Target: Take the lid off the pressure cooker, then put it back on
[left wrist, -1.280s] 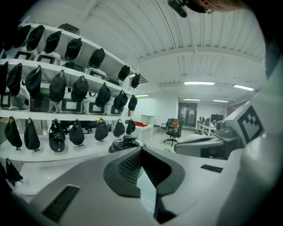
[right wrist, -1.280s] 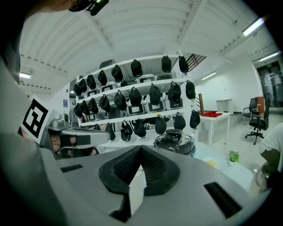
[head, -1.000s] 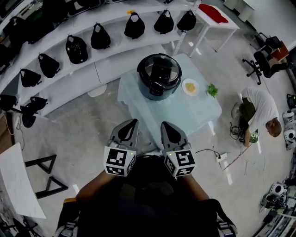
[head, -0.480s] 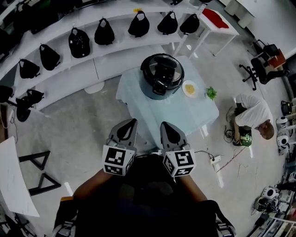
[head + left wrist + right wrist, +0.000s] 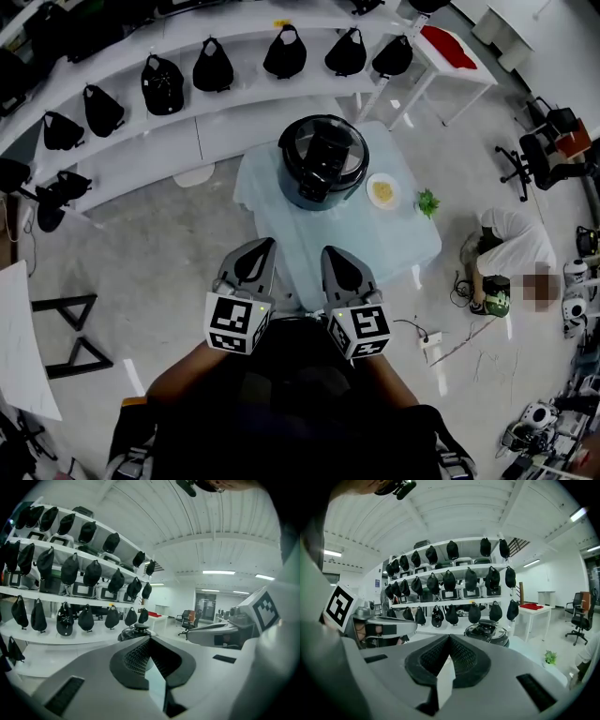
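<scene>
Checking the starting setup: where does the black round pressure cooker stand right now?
In the head view, the black round pressure cooker stands at the far end of the pale blue table, just left of a small white plate.

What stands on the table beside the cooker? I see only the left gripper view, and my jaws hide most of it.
Observer: A small white plate, to the right of the cooker, not touching it.
Operator: Anything more there?
Observer: A small green plant, near the table's right edge, beyond the plate.
Operator: And the right gripper?
Observer: Its jaws are shut, with nothing between them.
</scene>
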Tool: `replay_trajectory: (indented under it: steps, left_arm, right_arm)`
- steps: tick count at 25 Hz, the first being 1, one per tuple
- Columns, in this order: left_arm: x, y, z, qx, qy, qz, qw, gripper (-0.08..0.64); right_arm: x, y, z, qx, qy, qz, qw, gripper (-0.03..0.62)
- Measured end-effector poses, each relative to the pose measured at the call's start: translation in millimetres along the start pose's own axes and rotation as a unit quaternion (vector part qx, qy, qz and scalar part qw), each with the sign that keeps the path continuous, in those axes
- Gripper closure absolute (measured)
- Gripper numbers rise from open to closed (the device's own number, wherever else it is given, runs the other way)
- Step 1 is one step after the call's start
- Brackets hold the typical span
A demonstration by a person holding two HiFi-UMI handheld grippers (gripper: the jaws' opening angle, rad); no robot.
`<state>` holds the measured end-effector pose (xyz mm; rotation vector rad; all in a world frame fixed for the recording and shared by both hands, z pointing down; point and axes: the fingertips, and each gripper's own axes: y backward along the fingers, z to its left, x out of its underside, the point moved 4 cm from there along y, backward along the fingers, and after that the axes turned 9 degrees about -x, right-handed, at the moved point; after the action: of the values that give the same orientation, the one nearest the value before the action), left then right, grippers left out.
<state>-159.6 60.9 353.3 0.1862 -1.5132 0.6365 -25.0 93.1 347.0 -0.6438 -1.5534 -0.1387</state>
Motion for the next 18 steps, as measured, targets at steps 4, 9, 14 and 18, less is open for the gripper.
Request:
replay_trajectory:
  steps: [4,9,14,18]
  left_arm:
    - [-2.2,-18.3,-26.8,-0.023,0.004,0.005,0.9997,0.554]
    - [-0.8,-36.9,-57.9,-0.058,-0.004,0.019,0.9981,0.554]
    - [-3.0,-51.6,-87.4,-0.093,-0.007,0.033,0.9951,0.554]
    - [-5.2,-61.0,-106.9,-0.114,-0.004,0.033,0.9929,0.554]
  right_arm:
    - [1.5,4.9,-32.2,-0.032,0.002,0.005,0.999,0.577]
    - [10.1,12.8,-66.4,-0.073,0.007,0.004,0.997,0.577]
    - [14.5,18.4,-97.2,-0.116,0.013,0.005,0.993,0.577]
    - [16.4,20.9,-119.4,-0.138,0.019,0.007,0.99,0.577]
